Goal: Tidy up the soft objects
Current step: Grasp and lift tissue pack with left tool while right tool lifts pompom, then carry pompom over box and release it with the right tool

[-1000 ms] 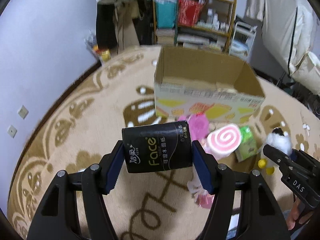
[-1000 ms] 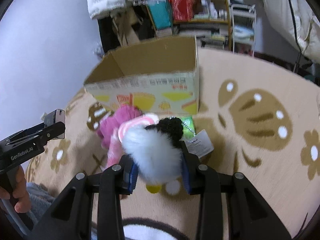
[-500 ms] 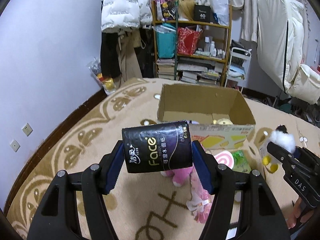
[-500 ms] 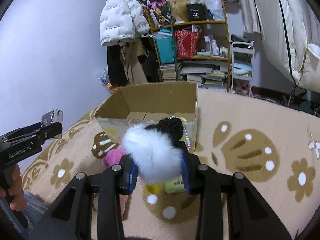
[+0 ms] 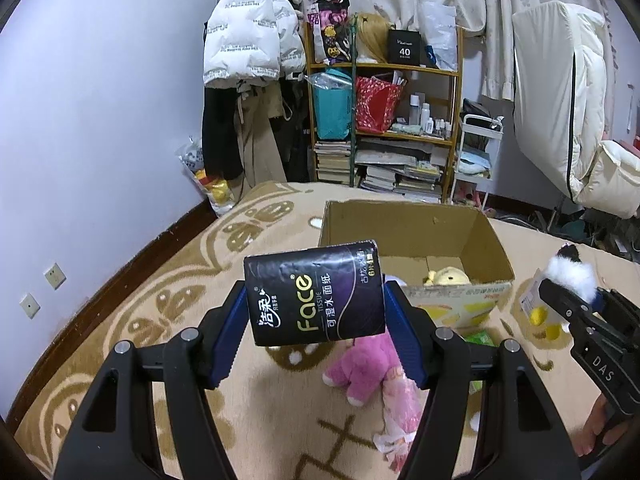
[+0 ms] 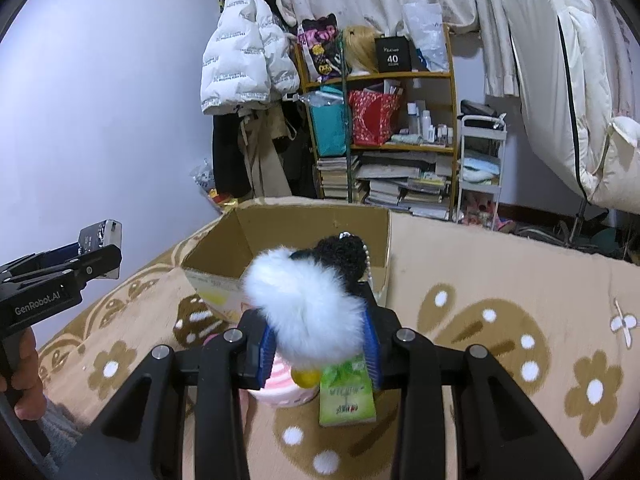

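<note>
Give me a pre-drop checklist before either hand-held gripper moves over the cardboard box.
1. Left hand-held gripper clamps the black tissue pack from both sides: ok.
2. Right hand-held gripper is shut on the white fluffy toy: ok.
3. Cardboard box is open at the top: ok.
4. Free room in the box: a yellow plush lies inside and bare floor shows beside it: ok.
5. Both loads are lifted off the carpet: ok.
6. Items left on the carpet: pink plush, green packet and a pink round item are not yet boxed: not ok.
</note>
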`<state>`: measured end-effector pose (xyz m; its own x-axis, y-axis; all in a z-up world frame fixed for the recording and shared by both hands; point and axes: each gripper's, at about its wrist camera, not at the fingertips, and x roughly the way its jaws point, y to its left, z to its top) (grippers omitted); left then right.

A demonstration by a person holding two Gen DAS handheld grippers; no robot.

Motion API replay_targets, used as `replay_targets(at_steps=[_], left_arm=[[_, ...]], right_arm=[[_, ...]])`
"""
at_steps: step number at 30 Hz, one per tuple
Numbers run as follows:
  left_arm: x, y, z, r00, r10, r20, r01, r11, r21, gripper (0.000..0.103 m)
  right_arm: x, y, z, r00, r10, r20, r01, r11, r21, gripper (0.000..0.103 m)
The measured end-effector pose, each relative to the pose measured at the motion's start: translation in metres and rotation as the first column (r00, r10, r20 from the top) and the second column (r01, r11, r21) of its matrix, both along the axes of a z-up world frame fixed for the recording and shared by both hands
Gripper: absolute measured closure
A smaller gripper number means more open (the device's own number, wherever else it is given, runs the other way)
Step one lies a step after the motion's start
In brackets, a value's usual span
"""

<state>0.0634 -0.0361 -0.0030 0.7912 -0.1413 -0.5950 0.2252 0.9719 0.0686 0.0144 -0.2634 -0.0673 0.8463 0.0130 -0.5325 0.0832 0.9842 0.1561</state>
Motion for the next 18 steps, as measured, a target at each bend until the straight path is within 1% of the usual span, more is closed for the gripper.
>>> replay_targets(at_steps=[5, 10, 13, 18], left_arm=[[0.01, -0.006, 0.003, 0.999, -0.006, 0.037, 0.006, 1.0, 0.001, 0.038], [0.024, -0.012, 0.005, 0.997, -0.009, 0.072, 0.008, 1.0, 0.009, 0.038], [0.033, -0.014, 0.003, 0.997, -0.013, 0.073, 0.013, 1.0, 0.001, 0.038], [0.048, -0.022, -0.002, 0.996, -0.032, 0.079, 0.03, 0.999, 0.021, 0.038]], right_arm=[[0.01, -0.002, 0.003, 1.0, -0.003, 0.031, 0.003, 1.0, -0.012, 0.065], [0.019, -0.005, 0.004, 0.999, -0.004, 0.041, 0.004, 1.0, -0.016, 0.065], [0.019, -0.005, 0.004, 0.999, -0.004, 0.042, 0.005, 1.0, -0.015, 0.065], [0.043, -0.014, 0.005, 0.999, -0.004, 0.043, 0.004, 1.0, -0.011, 0.065]])
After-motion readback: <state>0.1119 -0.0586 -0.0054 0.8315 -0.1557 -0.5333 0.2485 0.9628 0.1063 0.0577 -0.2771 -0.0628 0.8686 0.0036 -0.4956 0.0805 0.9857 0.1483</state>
